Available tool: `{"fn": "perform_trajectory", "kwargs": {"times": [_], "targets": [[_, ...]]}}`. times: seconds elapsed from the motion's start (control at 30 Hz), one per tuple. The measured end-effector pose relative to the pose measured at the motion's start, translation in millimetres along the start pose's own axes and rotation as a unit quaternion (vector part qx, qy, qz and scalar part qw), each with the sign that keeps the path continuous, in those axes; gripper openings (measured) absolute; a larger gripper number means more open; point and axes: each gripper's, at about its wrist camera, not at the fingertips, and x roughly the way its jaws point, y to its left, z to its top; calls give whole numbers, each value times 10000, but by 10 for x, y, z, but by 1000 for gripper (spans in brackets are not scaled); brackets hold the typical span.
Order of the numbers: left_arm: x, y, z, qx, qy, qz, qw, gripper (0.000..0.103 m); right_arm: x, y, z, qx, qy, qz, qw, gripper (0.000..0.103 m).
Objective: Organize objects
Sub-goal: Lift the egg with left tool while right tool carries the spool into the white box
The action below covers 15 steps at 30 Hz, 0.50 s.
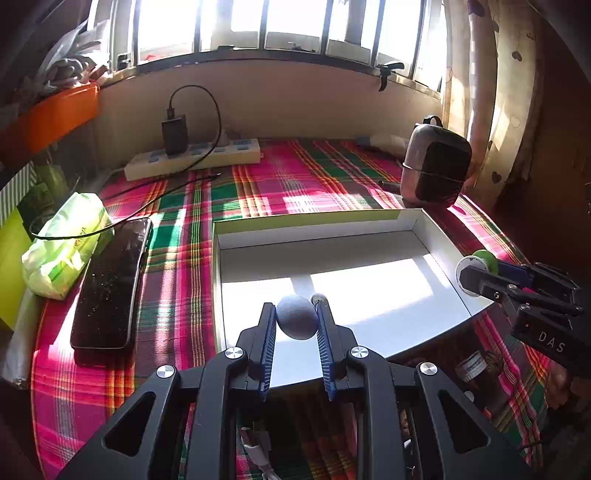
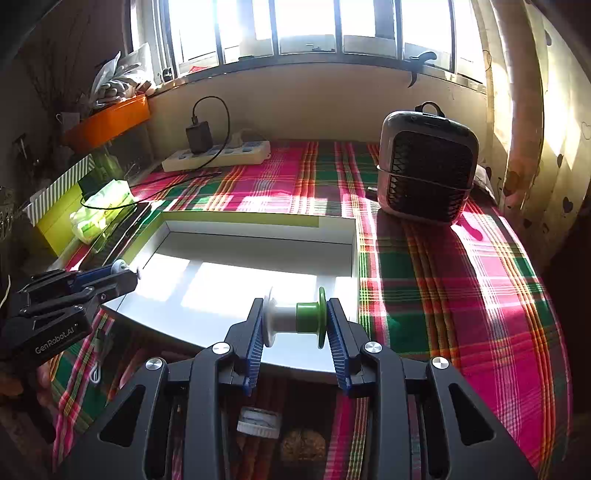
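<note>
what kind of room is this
Probably a lived-in room at home, at a table under a window: a plaid tablecloth, a power strip with a charger plugged in, and a small fan beside a curtain.

We note a barred window [image 1: 288, 26] admitting strong sunlight above a cream wall [image 1: 295, 103]. A heart-print curtain [image 1: 513, 92] hangs at right. Plaid cloth [image 2: 461, 280] covers the surface, sunlit in patches.

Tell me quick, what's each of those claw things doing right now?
Left gripper: closed on a small grey ball, over the white box.
Right gripper: closed on a white-and-green spool, above the box's near edge.
</note>
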Motion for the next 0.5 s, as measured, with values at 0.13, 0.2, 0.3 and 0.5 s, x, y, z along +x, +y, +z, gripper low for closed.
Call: {"fn": "perform_trajectory", "kwargs": {"times": [0.13,0.2,0.3,0.5], "targets": [[99,23,58,-19,69,2,10000,20,131,-5,89,-71,80,-40,9999,34],[150,38,84,-43,110,14,9999,20,197,10,128,-132,109,-49,9998,34],[191,57,122,-57,100,14,9999,20,283,21,167,-192,143,-86,9997,34],[297,83,181,-59,190,68,9998,20,462,-3,232,-220,278,-92,9993,34]]}}
